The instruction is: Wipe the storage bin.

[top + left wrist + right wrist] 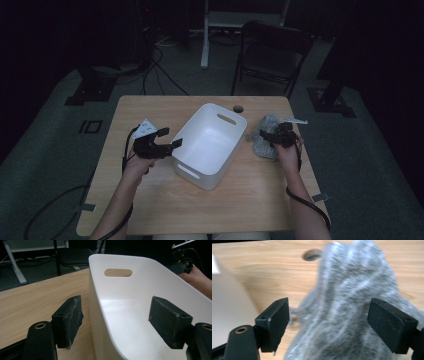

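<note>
A white plastic bin [210, 145] with handle slots stands slantwise in the middle of the wooden table [150, 200]. My left gripper [171, 138] is open at the bin's left side. In the left gripper view its jaws [117, 322] straddle the bin's wall [97, 297], one pad [70, 321] outside and the other inside, neither touching it. A grey fuzzy cloth [261, 147] lies bunched to the right of the bin. My right gripper [268, 136] hovers over it, open, with the cloth [347, 315] between its wide-apart pads [274, 322].
A round cable hole [238, 108] sits in the table behind the bin. A dark folding chair [272, 50] and a white desk leg [205, 35] stand beyond the far edge. Cables trail from both grippers off the near edge.
</note>
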A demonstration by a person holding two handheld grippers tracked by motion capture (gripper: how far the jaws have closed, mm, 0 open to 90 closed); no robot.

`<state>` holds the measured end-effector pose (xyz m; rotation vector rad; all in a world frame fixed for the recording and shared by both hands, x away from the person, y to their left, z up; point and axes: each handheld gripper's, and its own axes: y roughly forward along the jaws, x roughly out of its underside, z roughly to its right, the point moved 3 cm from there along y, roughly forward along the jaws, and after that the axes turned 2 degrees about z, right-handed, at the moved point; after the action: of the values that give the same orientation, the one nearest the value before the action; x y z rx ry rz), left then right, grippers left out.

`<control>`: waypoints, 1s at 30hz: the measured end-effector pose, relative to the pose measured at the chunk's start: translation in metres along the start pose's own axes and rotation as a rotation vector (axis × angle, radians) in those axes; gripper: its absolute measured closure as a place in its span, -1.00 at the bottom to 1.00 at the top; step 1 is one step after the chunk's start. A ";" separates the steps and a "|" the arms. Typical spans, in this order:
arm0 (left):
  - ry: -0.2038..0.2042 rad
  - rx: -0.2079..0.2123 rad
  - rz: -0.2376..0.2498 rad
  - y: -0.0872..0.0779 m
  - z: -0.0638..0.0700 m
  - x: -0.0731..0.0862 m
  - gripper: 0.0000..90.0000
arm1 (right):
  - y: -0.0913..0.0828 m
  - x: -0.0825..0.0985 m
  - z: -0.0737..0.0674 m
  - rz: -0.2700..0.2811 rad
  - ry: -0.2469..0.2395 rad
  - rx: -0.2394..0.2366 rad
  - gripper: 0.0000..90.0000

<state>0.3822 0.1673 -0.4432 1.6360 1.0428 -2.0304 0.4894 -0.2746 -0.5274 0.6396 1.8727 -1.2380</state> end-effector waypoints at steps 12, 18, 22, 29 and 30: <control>0.001 -0.025 -0.007 -0.016 0.003 0.001 -0.58 | -0.032 0.005 -0.006 0.042 -0.069 -0.066 -0.70; -0.004 -0.039 -0.009 -0.034 0.002 0.007 -0.58 | -0.049 0.011 -0.014 0.056 -0.099 -0.101 -0.70; 0.015 -0.085 -0.022 -0.049 0.001 0.014 -0.58 | -0.061 0.021 -0.022 0.059 -0.122 -0.124 -0.70; 0.009 -0.114 -0.047 -0.068 0.001 0.037 -0.58 | -0.074 0.040 -0.027 0.056 -0.127 -0.133 -0.70; 0.009 -0.114 -0.047 -0.068 0.001 0.037 -0.58 | -0.075 0.042 -0.027 0.057 -0.122 -0.136 -0.70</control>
<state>0.3264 0.2200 -0.4552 1.5780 1.1880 -1.9561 0.4000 -0.2799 -0.5176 0.5286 1.8066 -1.0783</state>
